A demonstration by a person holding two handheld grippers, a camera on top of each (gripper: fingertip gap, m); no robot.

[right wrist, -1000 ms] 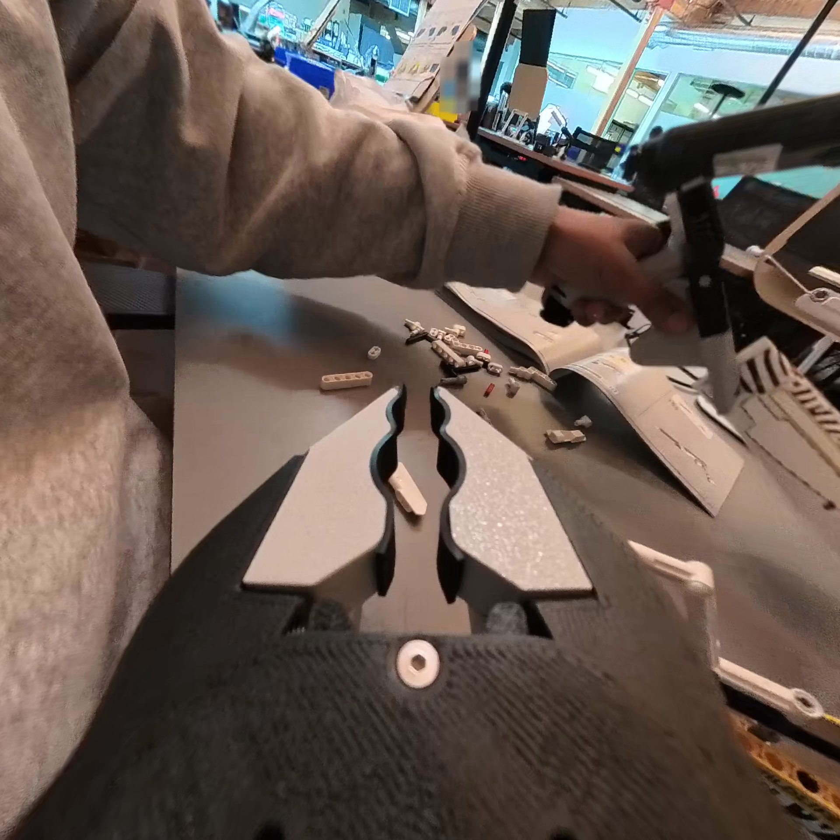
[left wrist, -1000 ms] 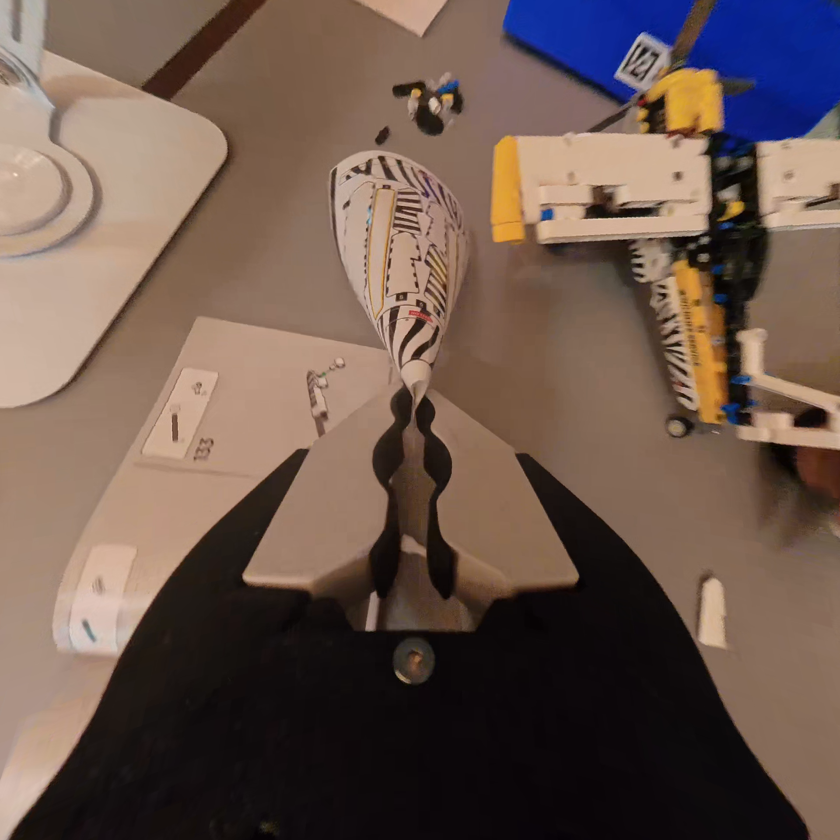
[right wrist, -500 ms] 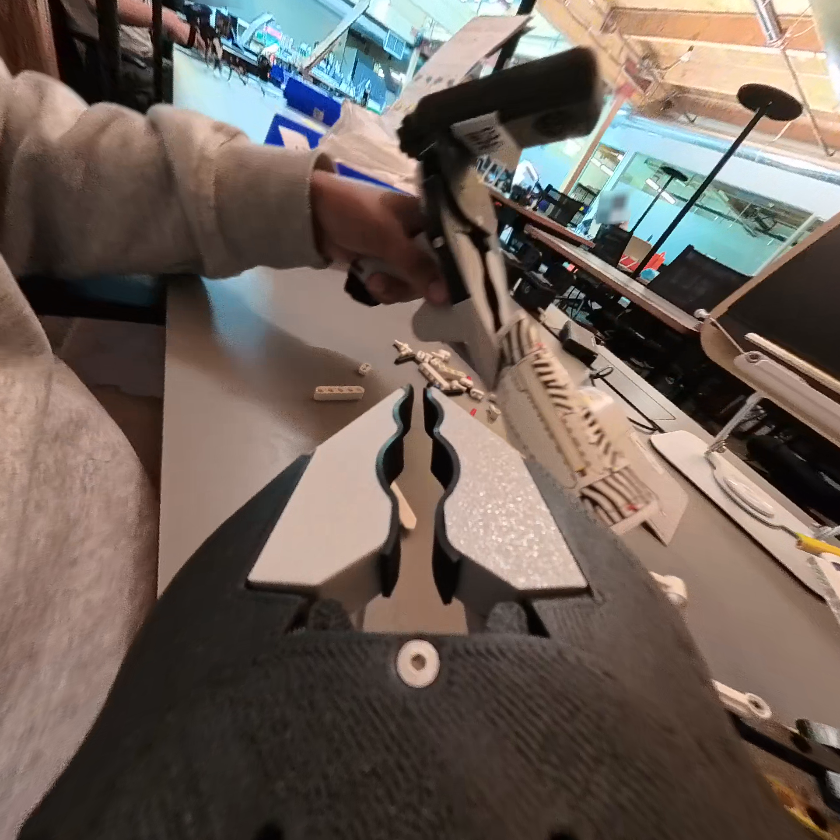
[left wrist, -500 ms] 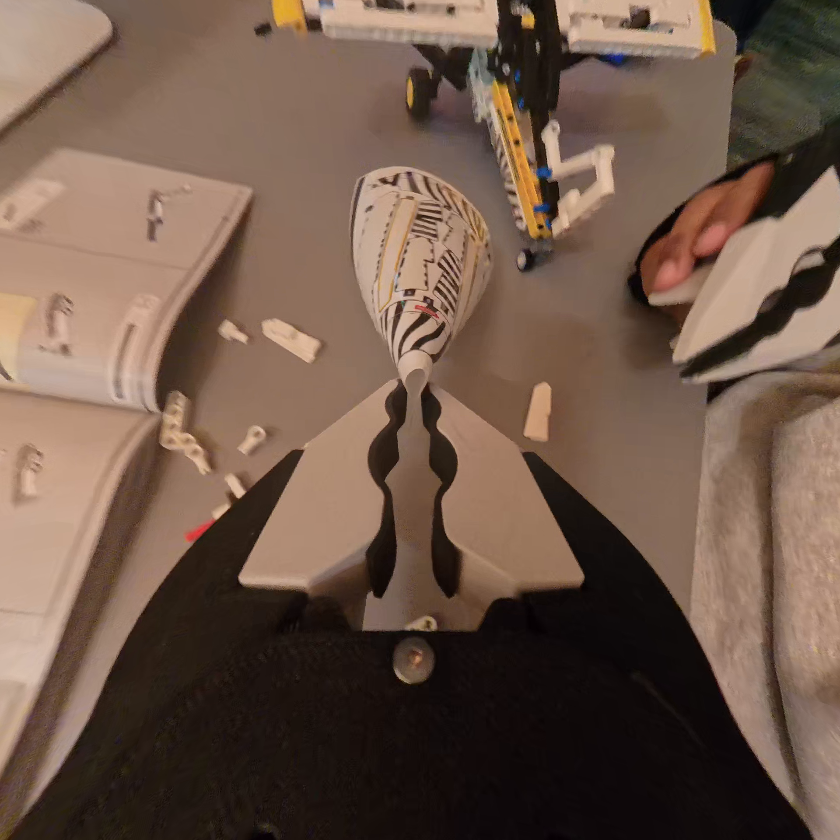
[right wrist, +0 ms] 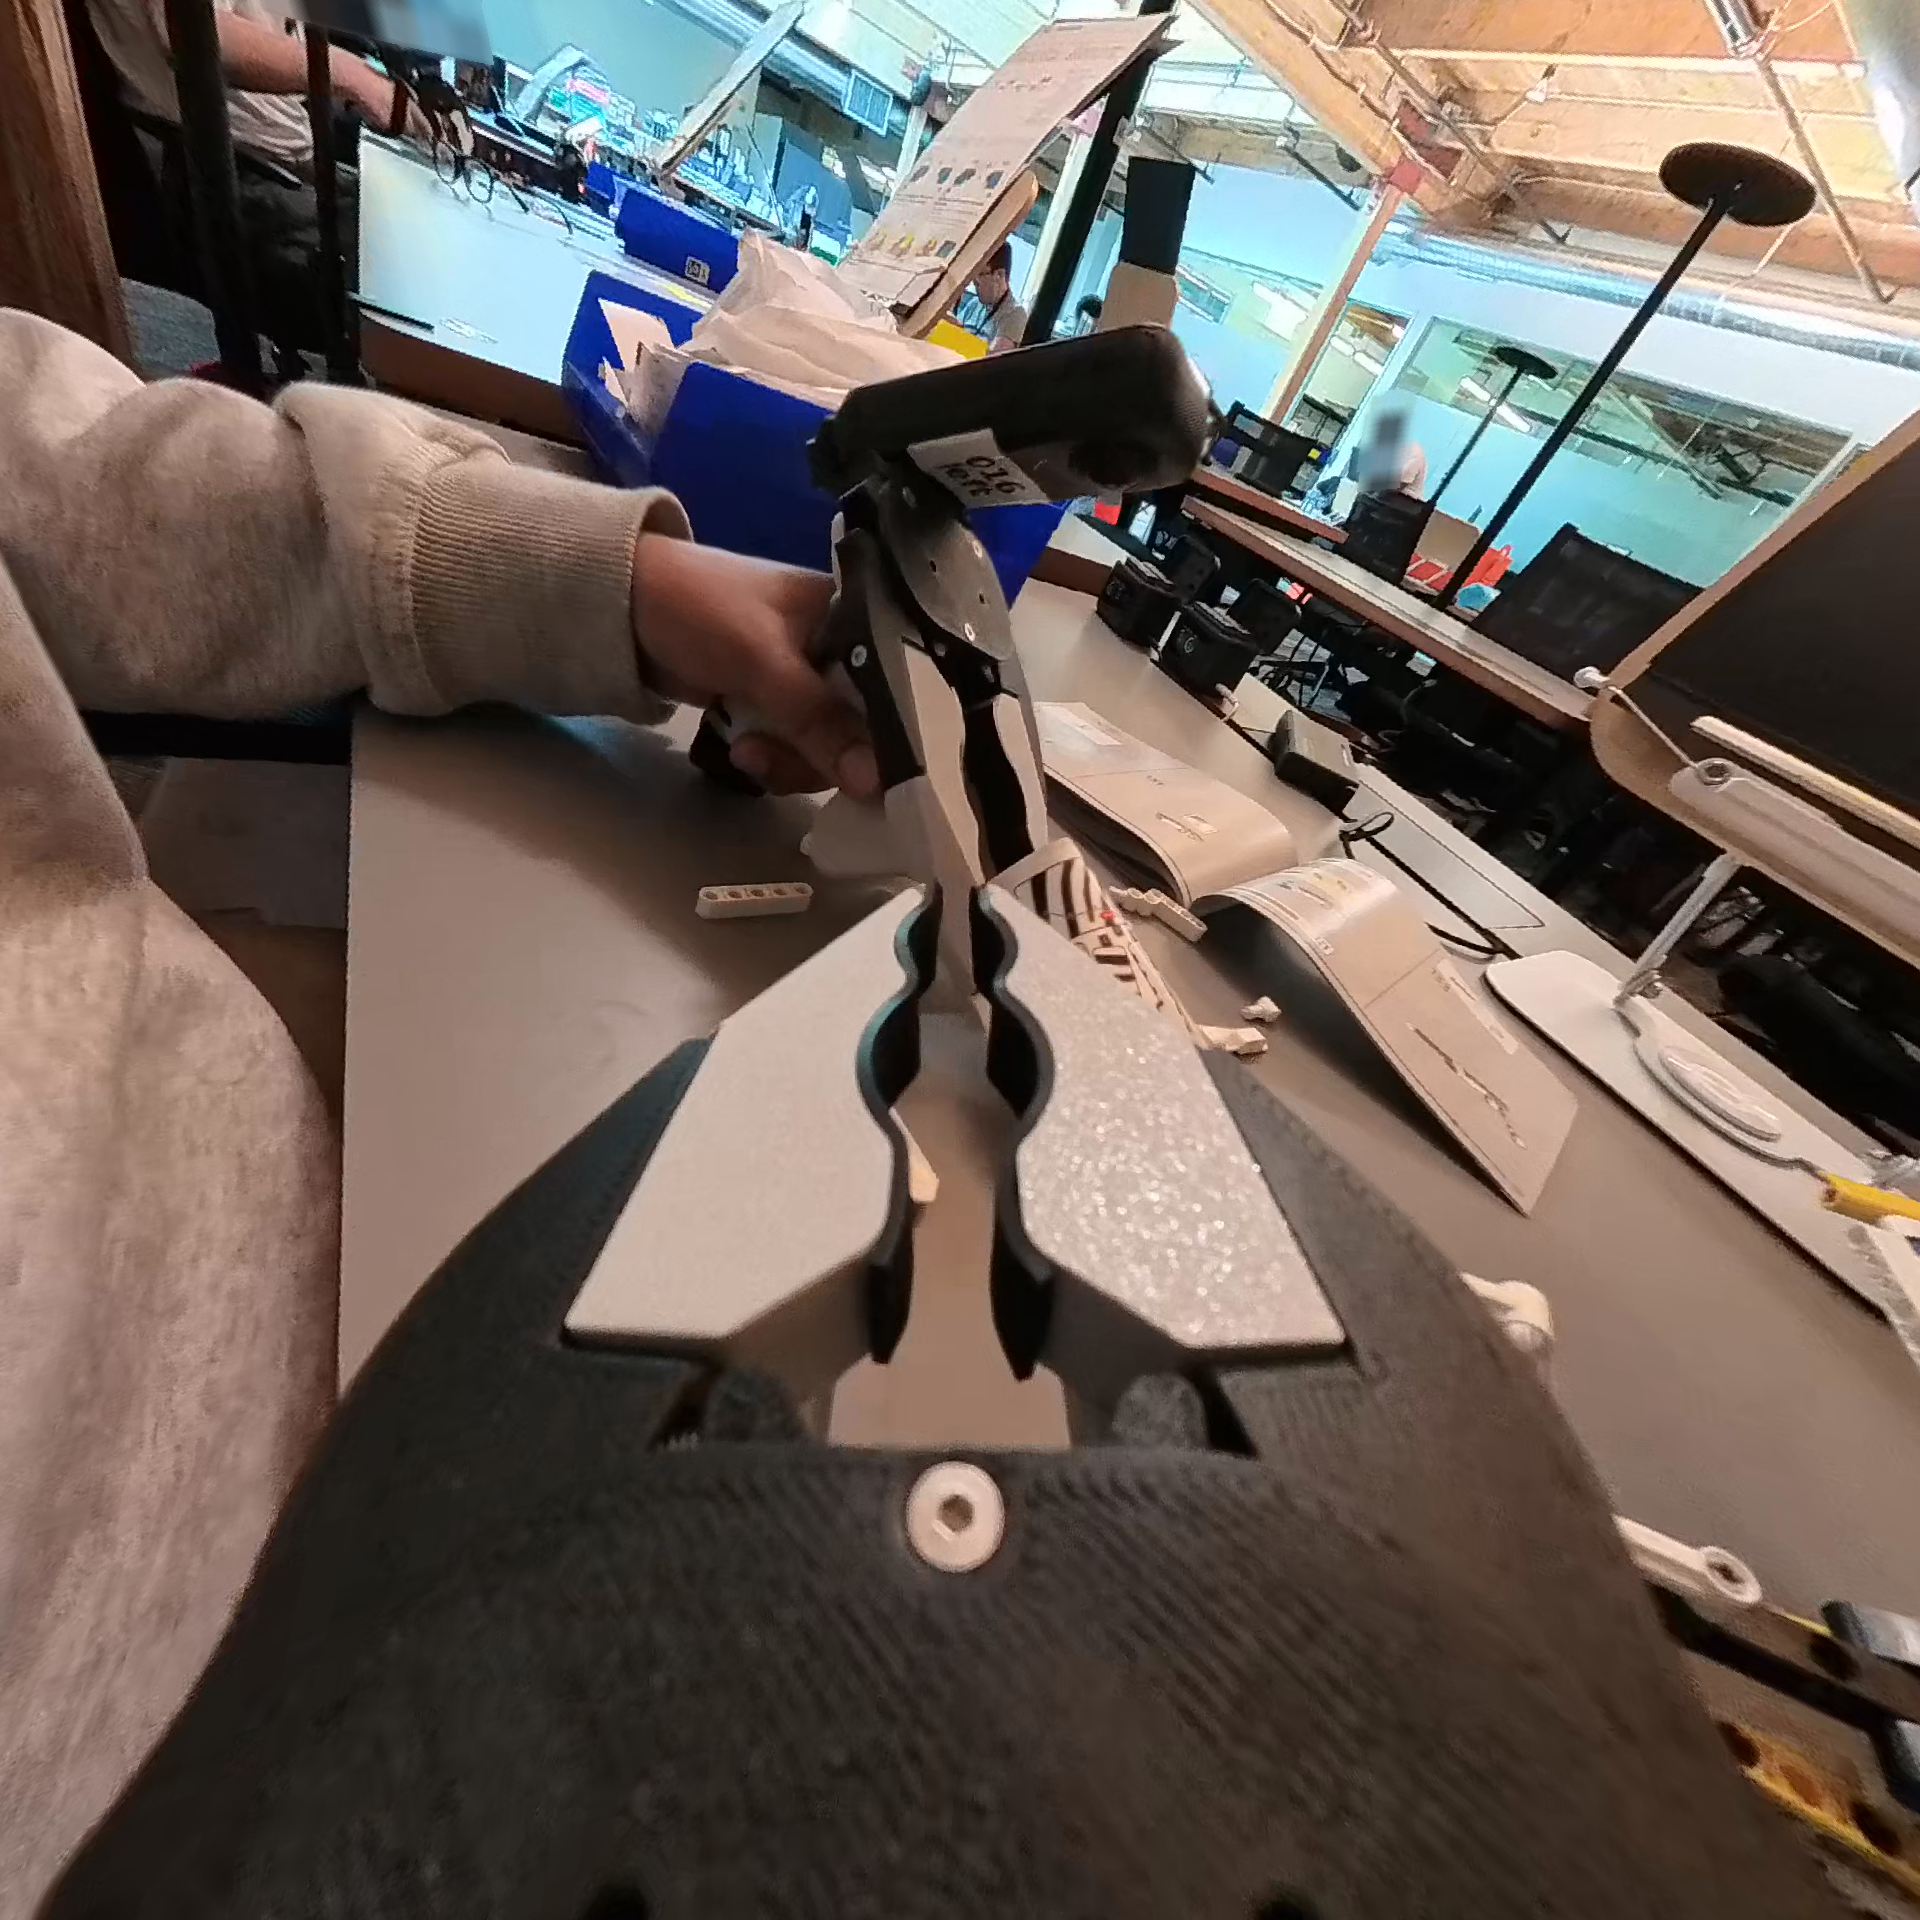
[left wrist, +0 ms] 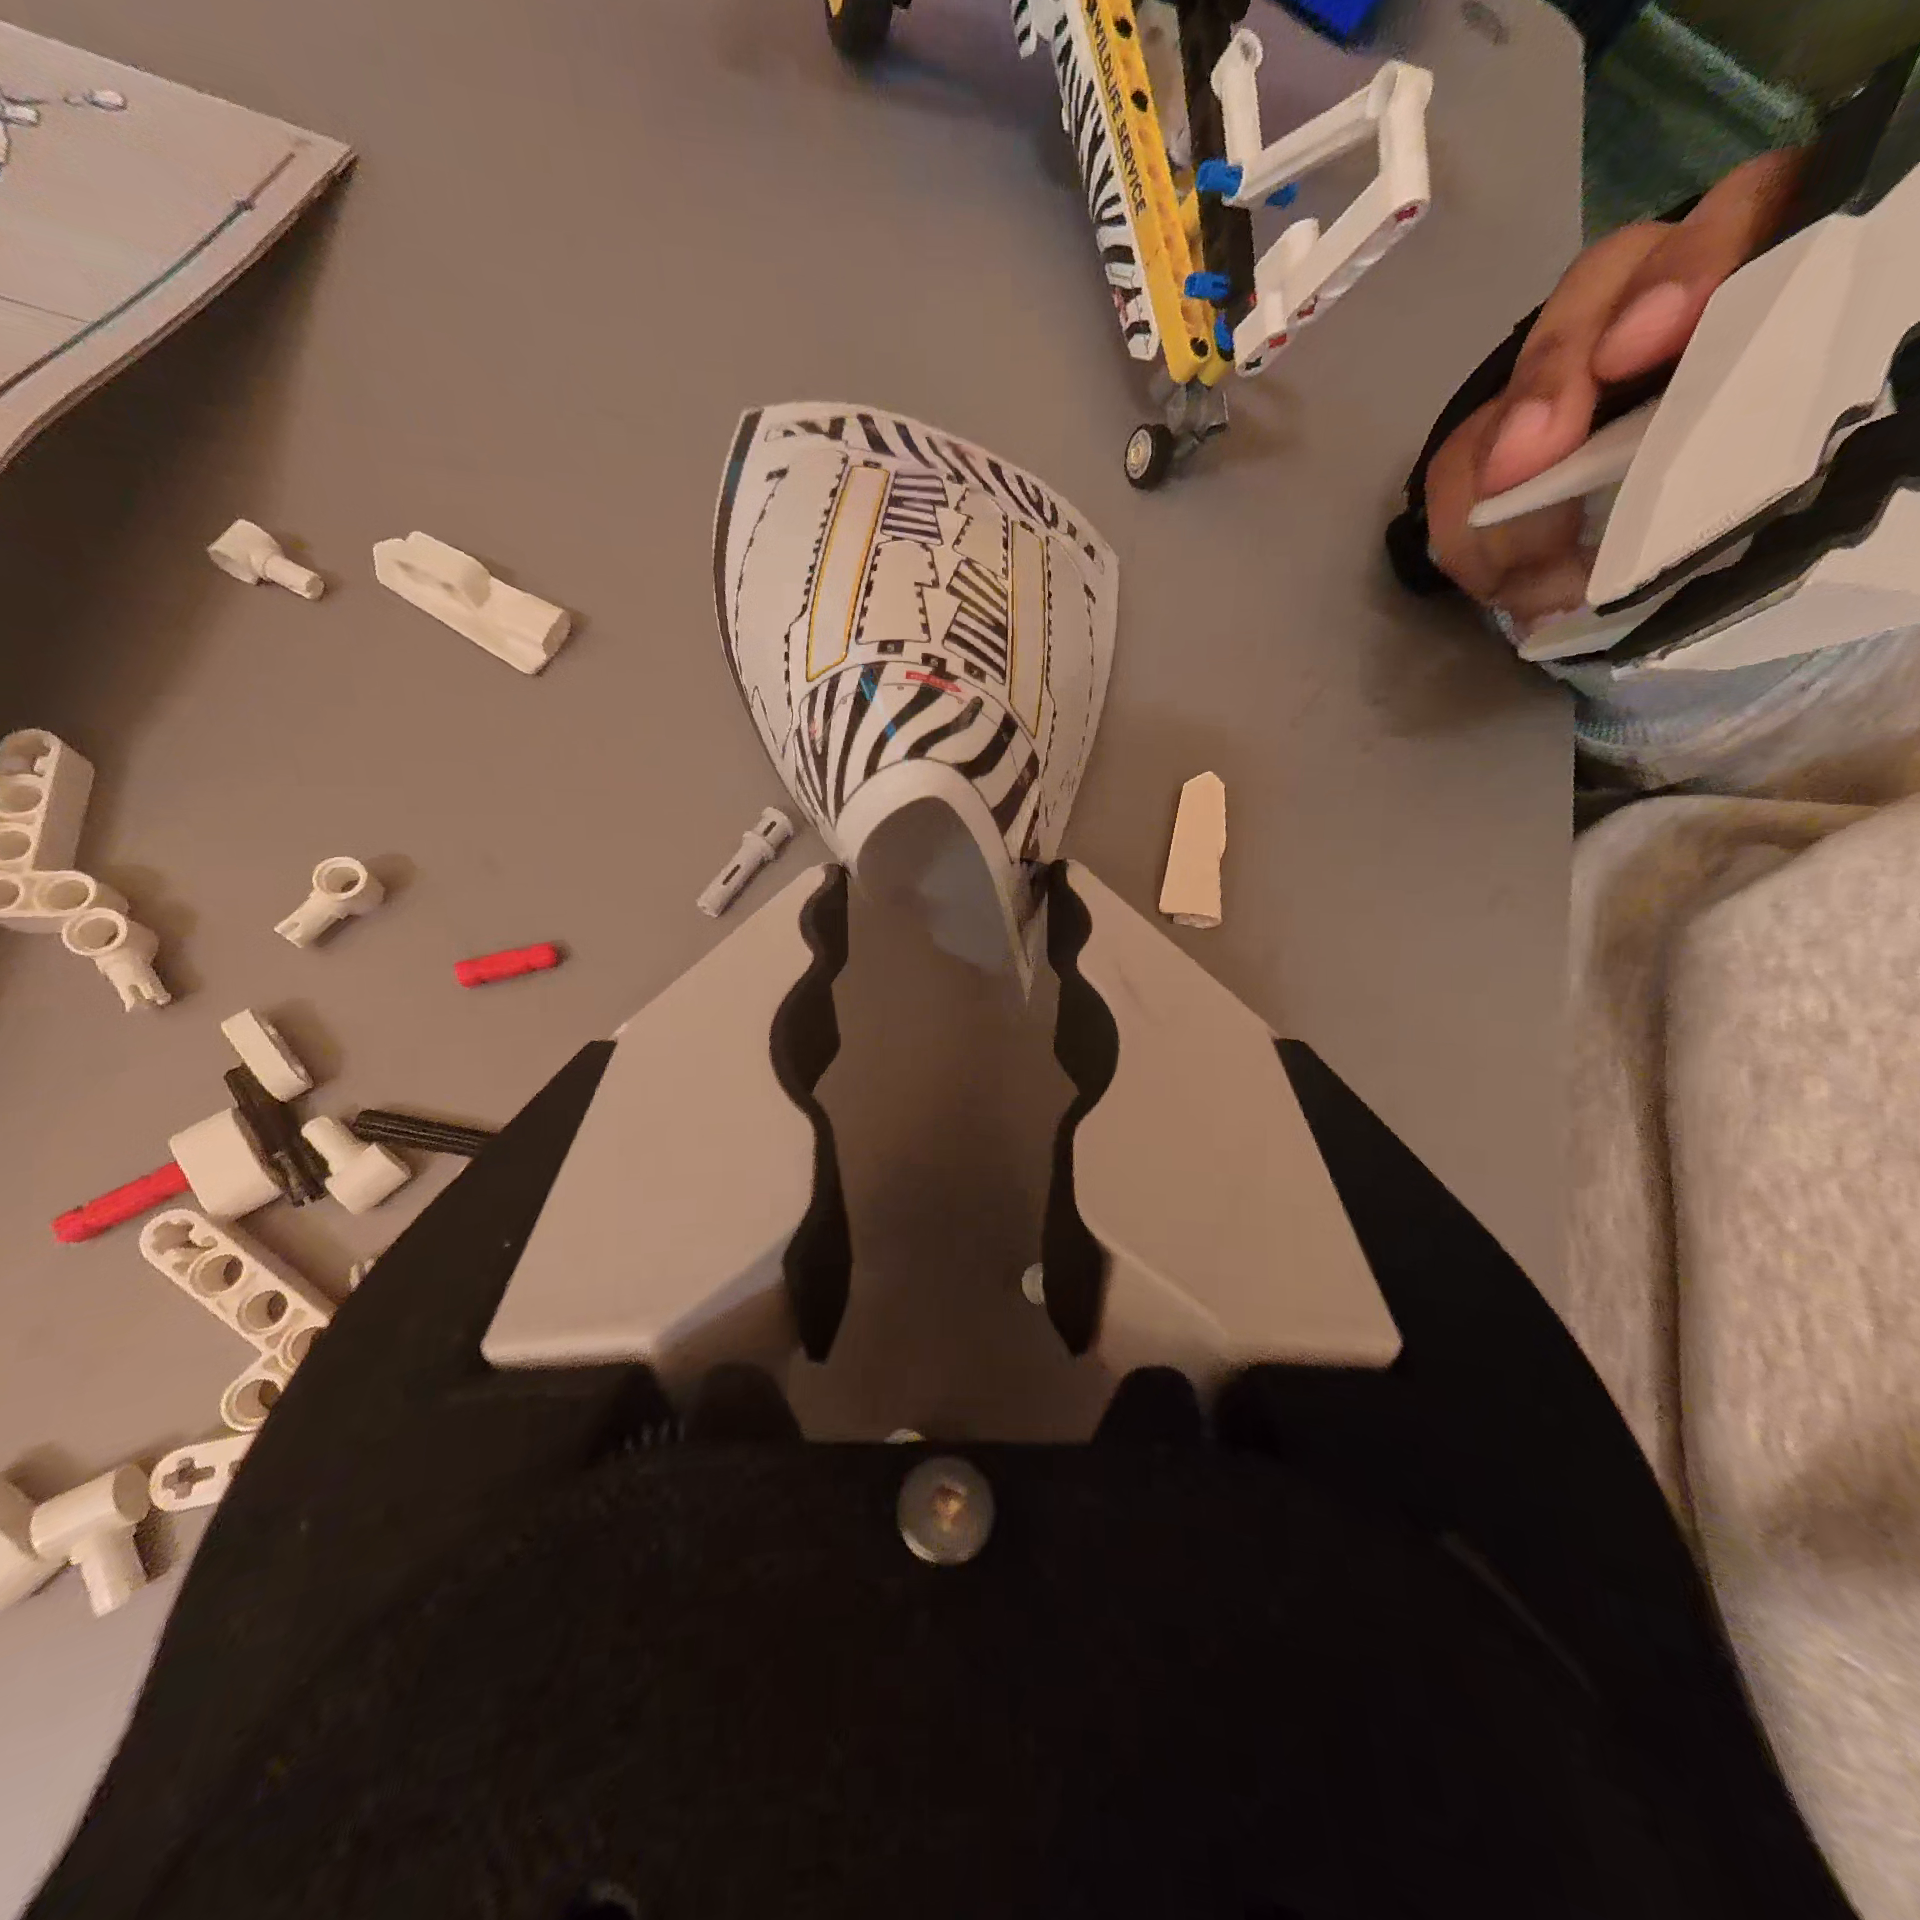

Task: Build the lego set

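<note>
A curled sticker sheet with zebra stripes rests on the grey table. Its narrow end lies between the tips of my left gripper, whose jaws stand wide apart. The part-built yellow, white and black Lego model stands at the far edge. My right gripper is shut and empty, held low over the table and pointed at the left gripper and the sheet. It also shows at the right of the left wrist view, held by a hand. A small white tapered piece lies just right of the sheet.
Loose white parts and a red pin lie scattered on the left. An open instruction booklet lies beyond, a white beam lies near the hand, a blue bin stands behind, and a monitor stand is at the right. Some 11 cm of space lies between my two pairs of fingers. The small white tapered piece lies around 4 cm away from my left fingertips.
My left gripper carried the sticker sheet toward the near edge of the table, lowered it and opened its jaws. The right gripper stayed shut and tilted a little.
</note>
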